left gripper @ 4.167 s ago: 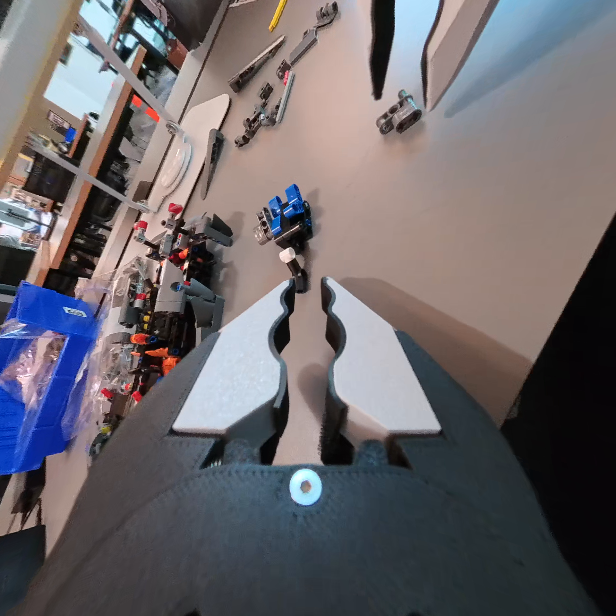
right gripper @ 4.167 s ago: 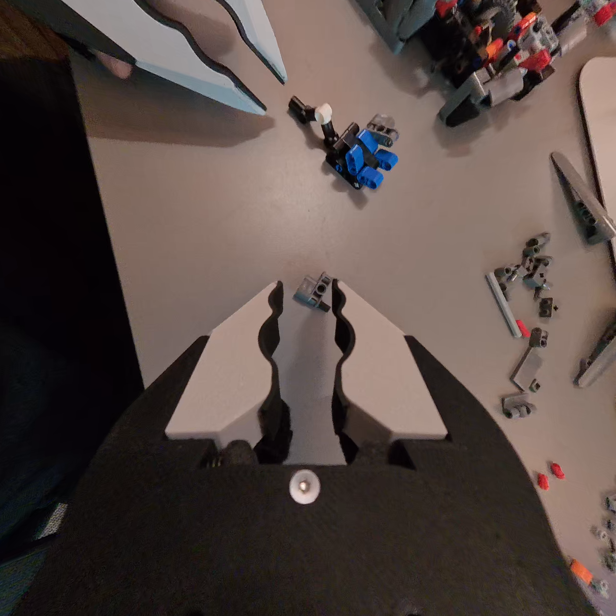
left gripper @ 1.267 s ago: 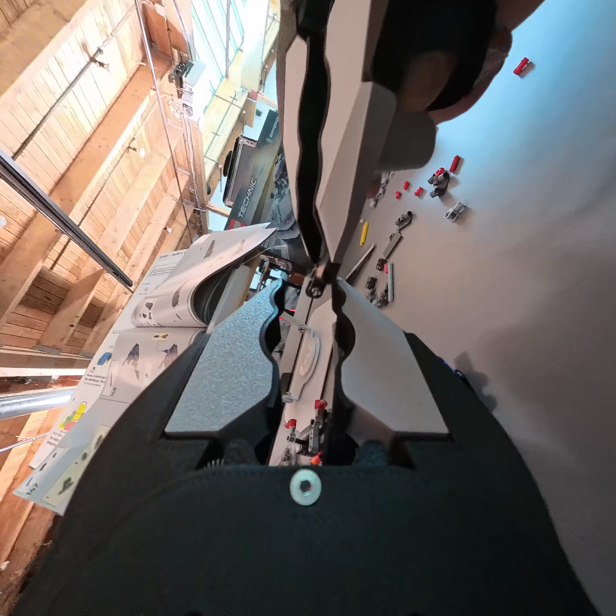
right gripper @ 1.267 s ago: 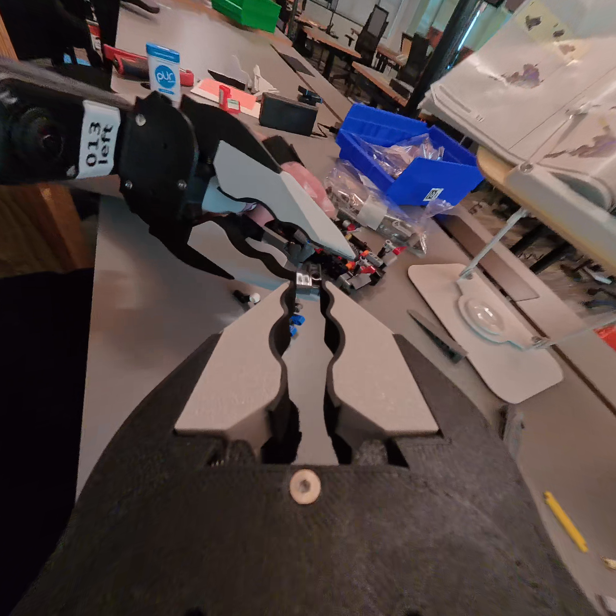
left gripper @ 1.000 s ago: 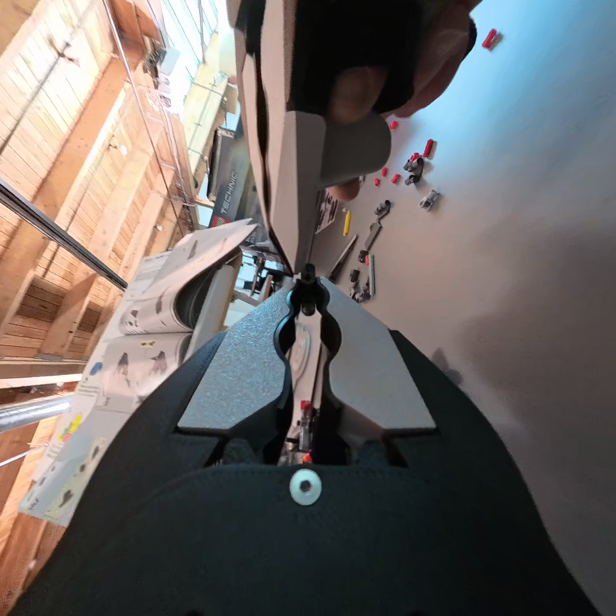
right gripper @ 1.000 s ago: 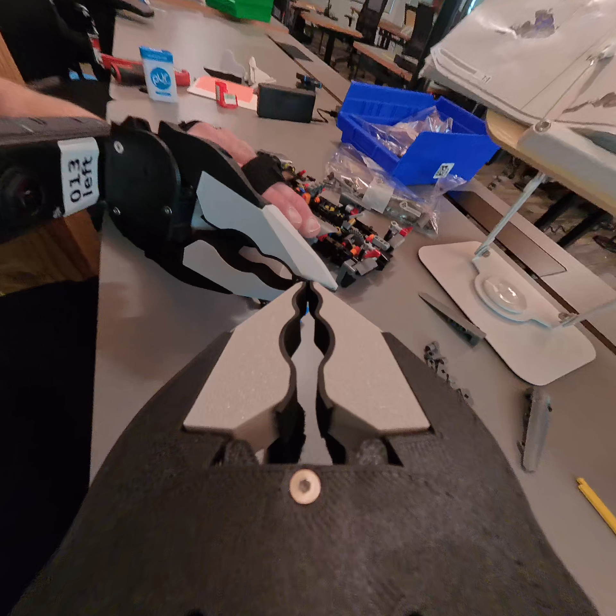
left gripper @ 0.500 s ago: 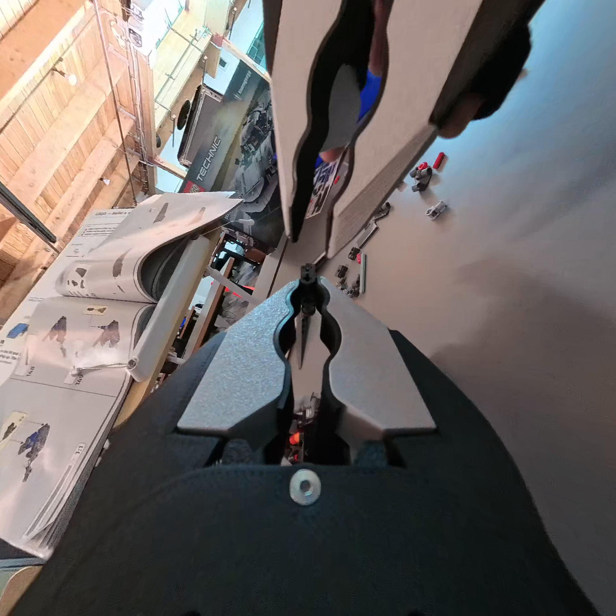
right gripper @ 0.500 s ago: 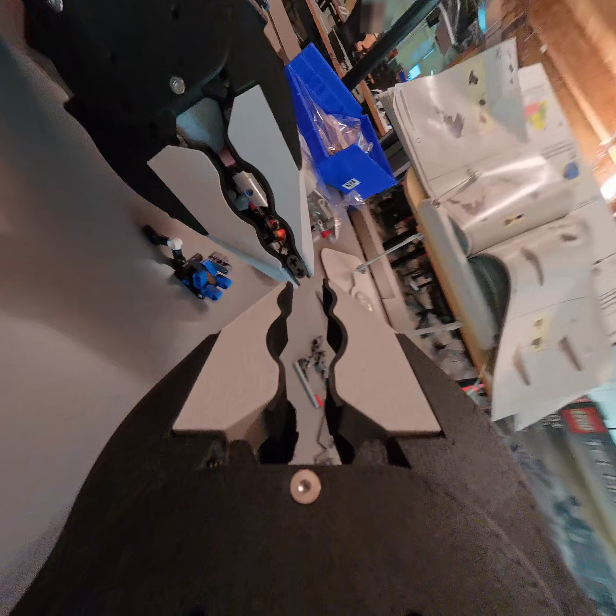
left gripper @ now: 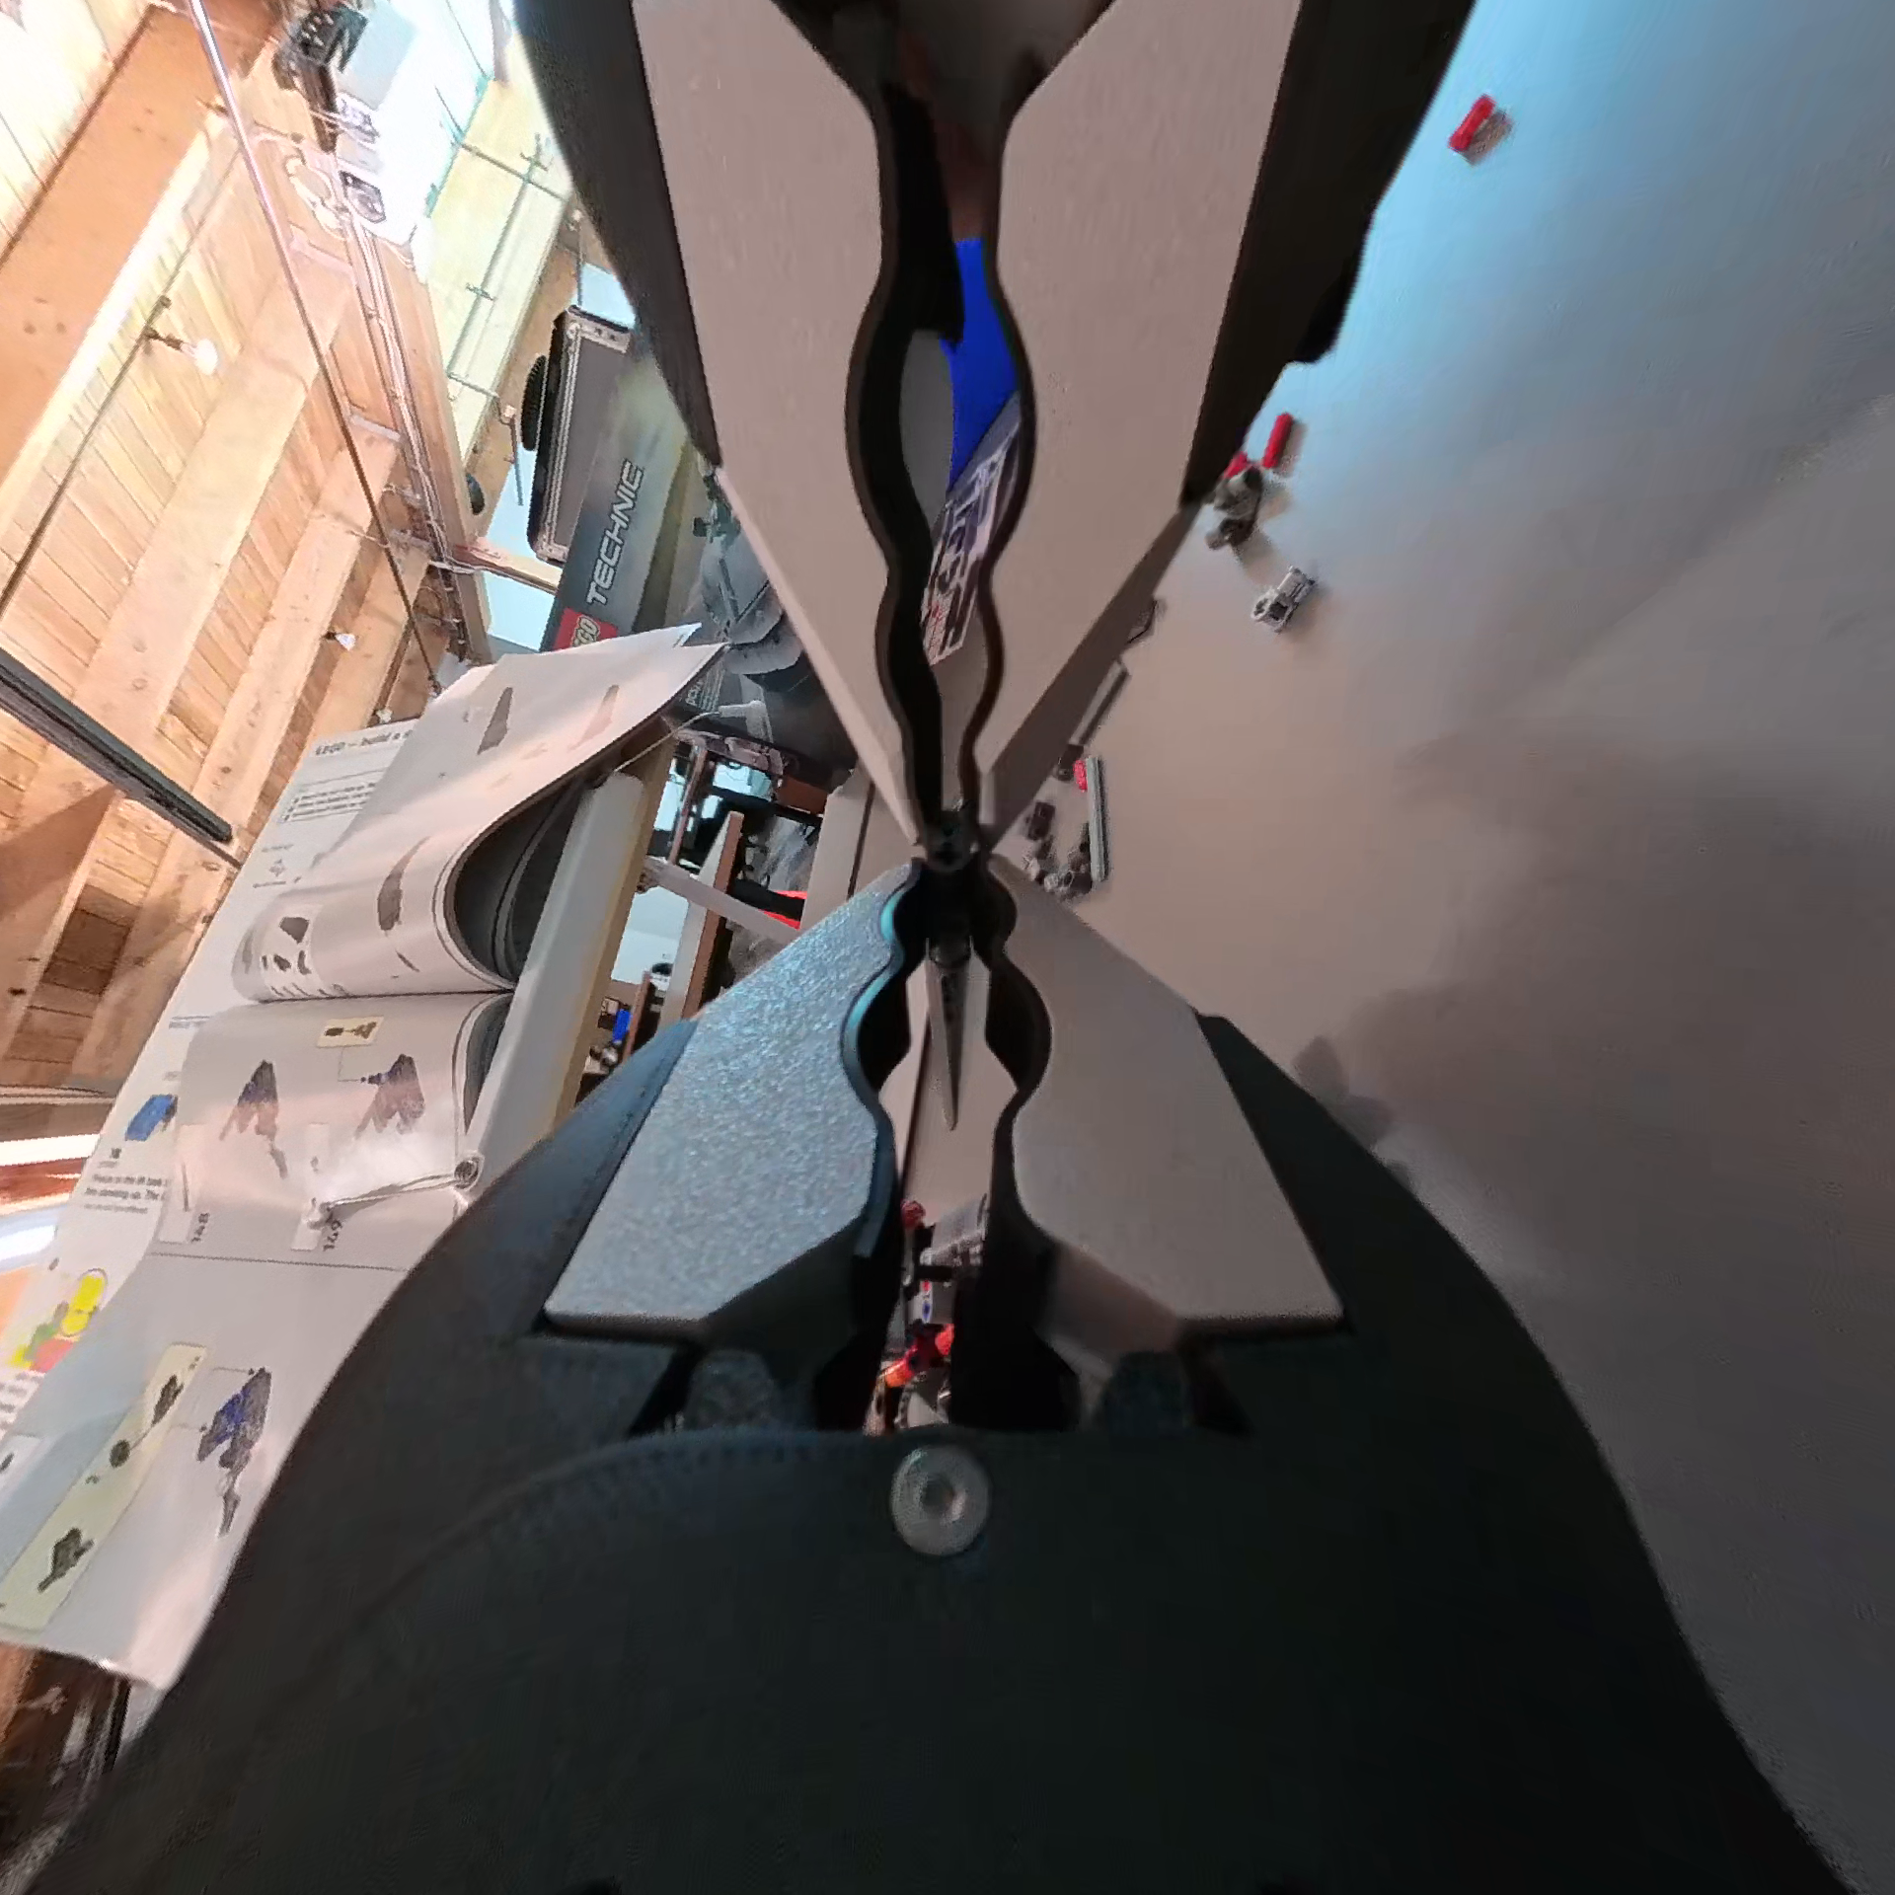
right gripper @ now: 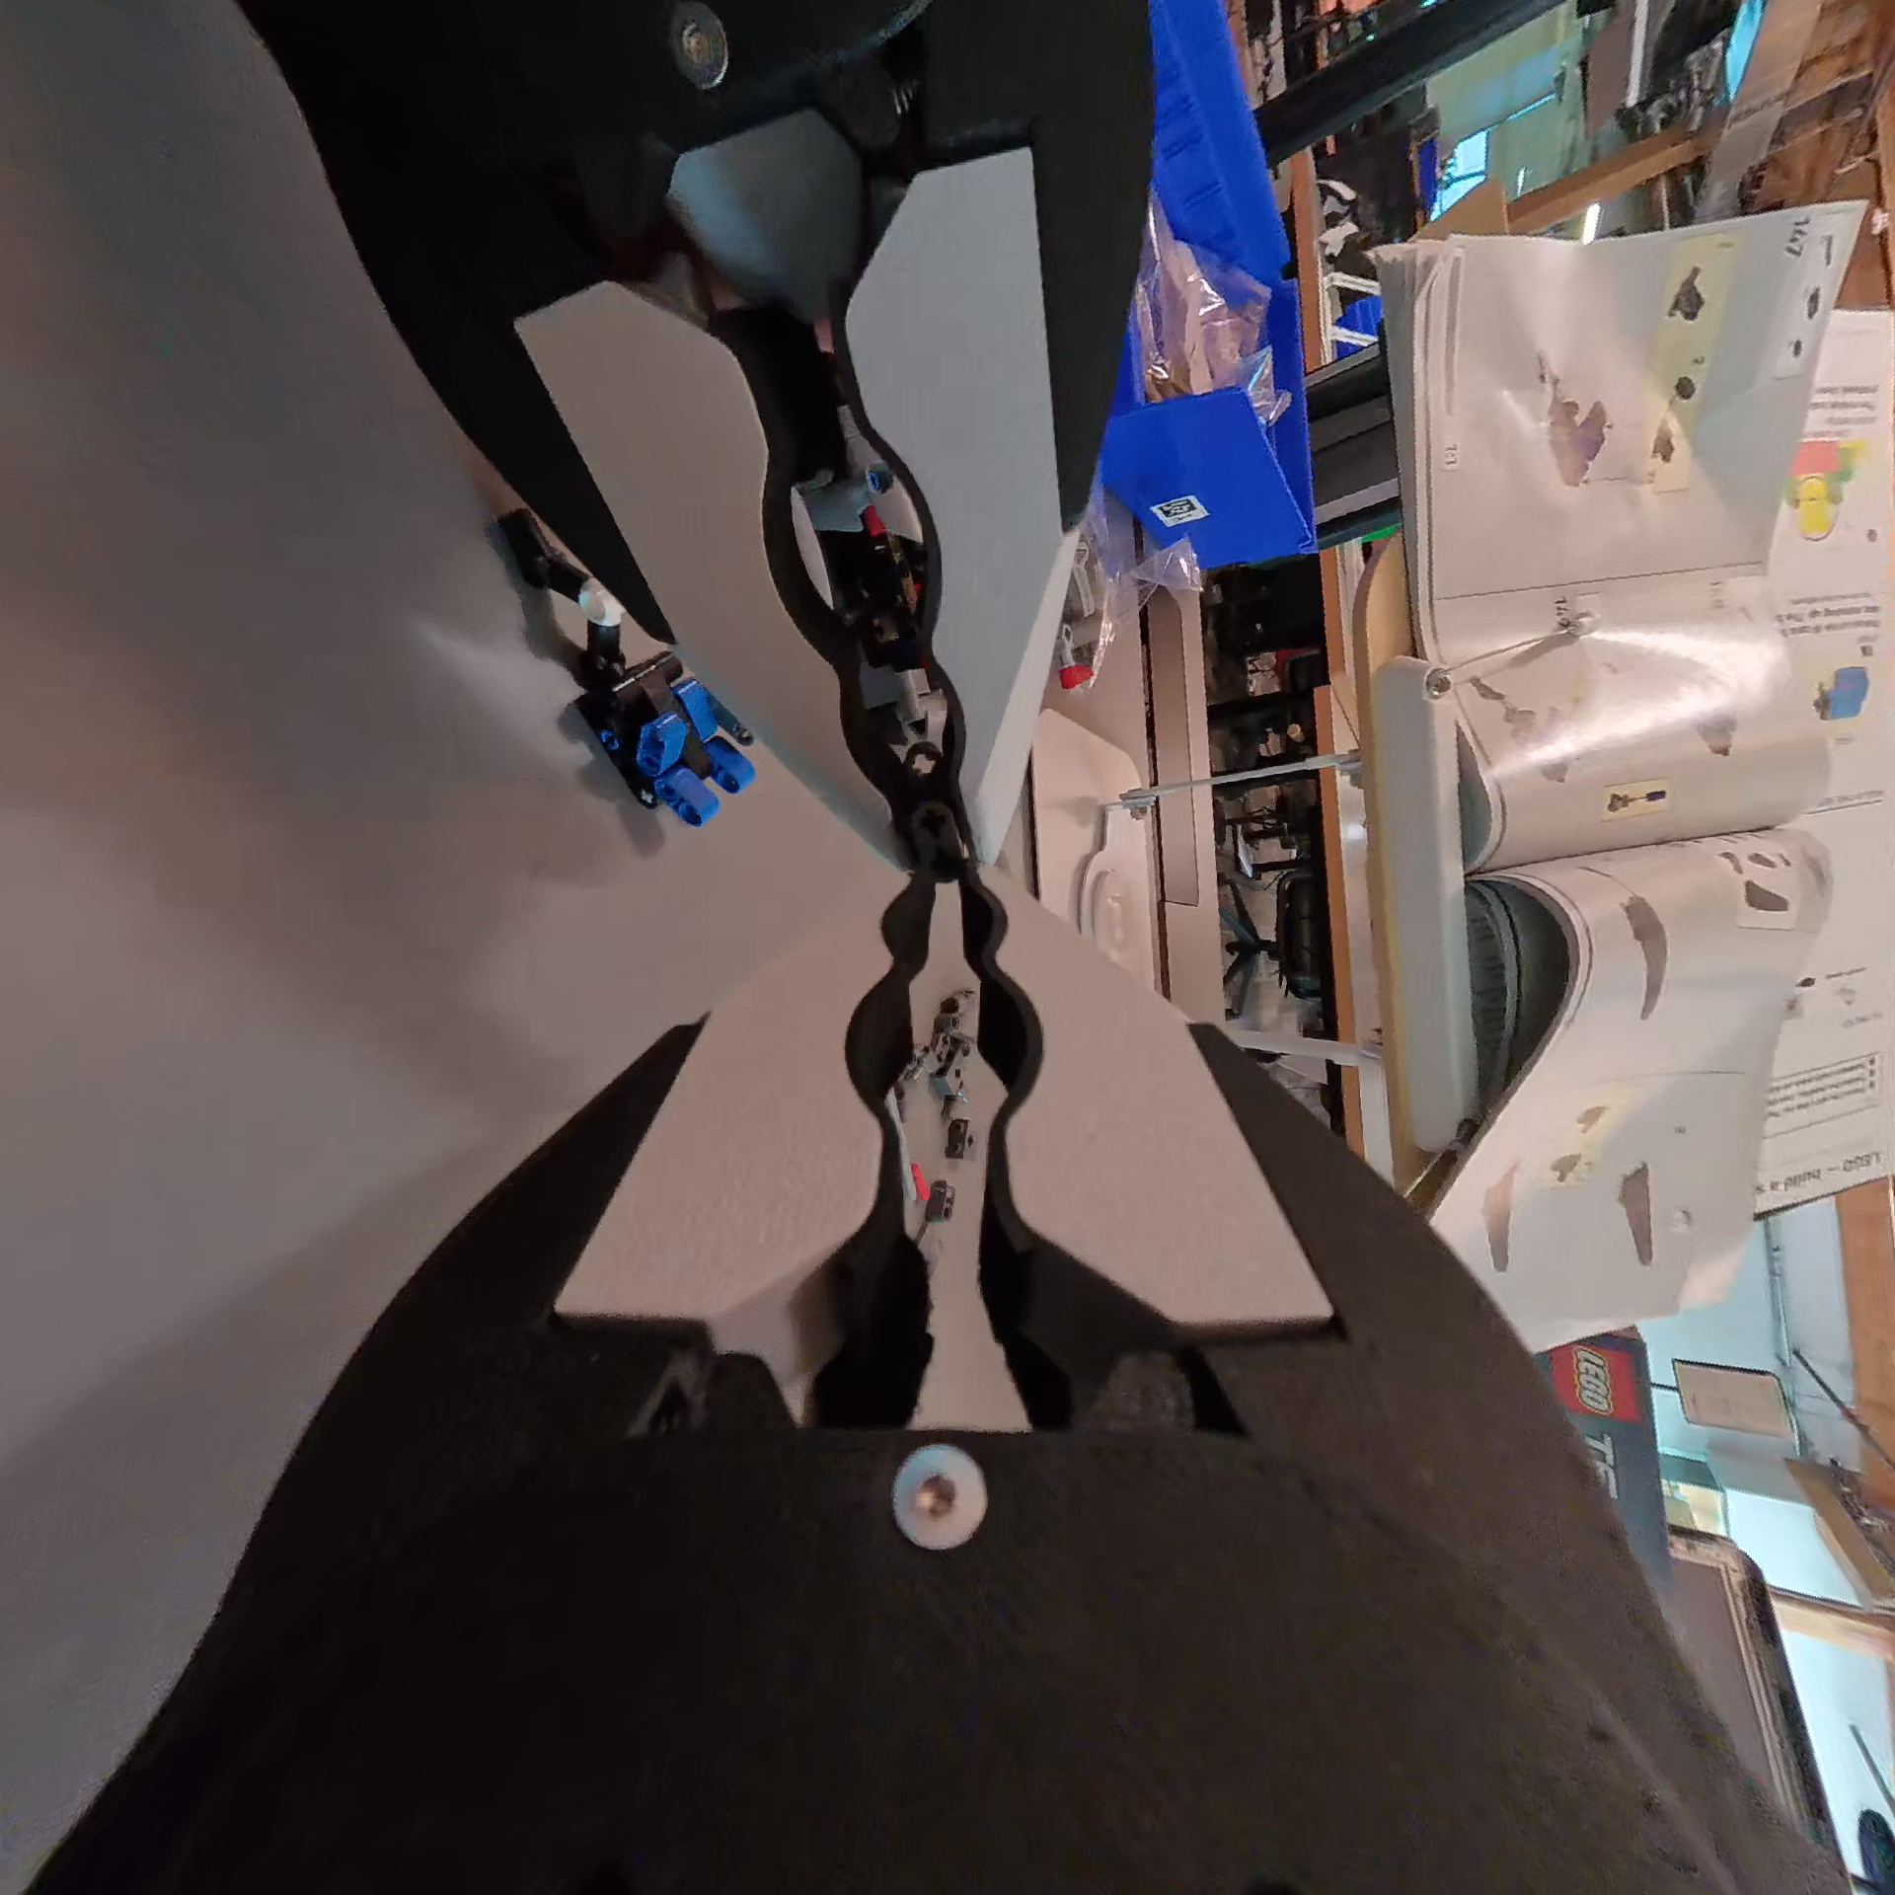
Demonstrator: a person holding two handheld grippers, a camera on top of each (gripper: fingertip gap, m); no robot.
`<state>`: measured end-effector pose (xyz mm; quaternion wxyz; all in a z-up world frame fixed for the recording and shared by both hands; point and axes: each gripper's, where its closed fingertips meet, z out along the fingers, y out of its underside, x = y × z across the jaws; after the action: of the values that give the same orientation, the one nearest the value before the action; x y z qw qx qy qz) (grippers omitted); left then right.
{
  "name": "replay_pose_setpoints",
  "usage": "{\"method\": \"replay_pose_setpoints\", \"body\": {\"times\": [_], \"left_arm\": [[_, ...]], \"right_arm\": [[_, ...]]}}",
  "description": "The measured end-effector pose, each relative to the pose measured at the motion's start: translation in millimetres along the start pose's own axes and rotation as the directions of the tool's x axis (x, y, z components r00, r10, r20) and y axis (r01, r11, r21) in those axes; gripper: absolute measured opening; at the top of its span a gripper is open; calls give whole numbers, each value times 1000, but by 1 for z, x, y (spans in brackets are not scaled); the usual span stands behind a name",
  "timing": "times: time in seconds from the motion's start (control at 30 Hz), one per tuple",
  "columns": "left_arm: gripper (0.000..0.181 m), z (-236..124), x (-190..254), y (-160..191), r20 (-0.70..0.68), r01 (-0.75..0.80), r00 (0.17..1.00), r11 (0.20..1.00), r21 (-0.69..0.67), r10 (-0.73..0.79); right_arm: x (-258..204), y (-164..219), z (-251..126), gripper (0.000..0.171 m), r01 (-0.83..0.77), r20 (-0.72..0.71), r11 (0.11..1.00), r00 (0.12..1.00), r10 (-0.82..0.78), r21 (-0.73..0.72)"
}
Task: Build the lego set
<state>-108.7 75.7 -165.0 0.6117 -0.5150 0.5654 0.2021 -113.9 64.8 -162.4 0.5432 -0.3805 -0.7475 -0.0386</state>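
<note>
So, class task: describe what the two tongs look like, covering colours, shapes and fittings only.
Both tongs, left and right, match: a textured black body, a silver screw at its centre, and two flat pale grey fingers tapering to points, with wavy black inner edges.

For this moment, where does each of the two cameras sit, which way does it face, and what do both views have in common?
Left wrist view: sits on the left gripper, rolled sideways, facing the right gripper tip to tip; behind it the instruction booklet and grey table.
Right wrist view: sits on the right gripper, facing the left gripper; beyond, a blue lego piece and blue bin.
Shared: both grippers pinching one small black piece, booklet, table.
</note>
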Motion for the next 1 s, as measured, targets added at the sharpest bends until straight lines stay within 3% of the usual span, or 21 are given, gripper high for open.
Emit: {"method": "replay_pose_setpoints", "body": {"times": [0.23,0.77,0.83,0.9,1.0], "left_arm": [[5,-1,-1,-2,0,-1,1000,1000,7,1],[5,2,-4,4,-6,63,998,998,-6,-63],[5,2,-8,6,8,78,997,997,-9,-78],[5,1,-13,6,32,89,996,996,-6,-89],[4,-1,-19,4,72,78,994,997,8,-79]], "right_arm": [[1,-2,-2,1,-4,-8,1000,1000,4,-4],[12,5,-7,0,-199,-29,978,979,202,66],[16,7,-8,0,-292,-13,953,956,294,80],[14,5,-8,16,-431,62,896,902,427,108],[18,-5,-10,25,-669,195,721,743,640,182]]}}
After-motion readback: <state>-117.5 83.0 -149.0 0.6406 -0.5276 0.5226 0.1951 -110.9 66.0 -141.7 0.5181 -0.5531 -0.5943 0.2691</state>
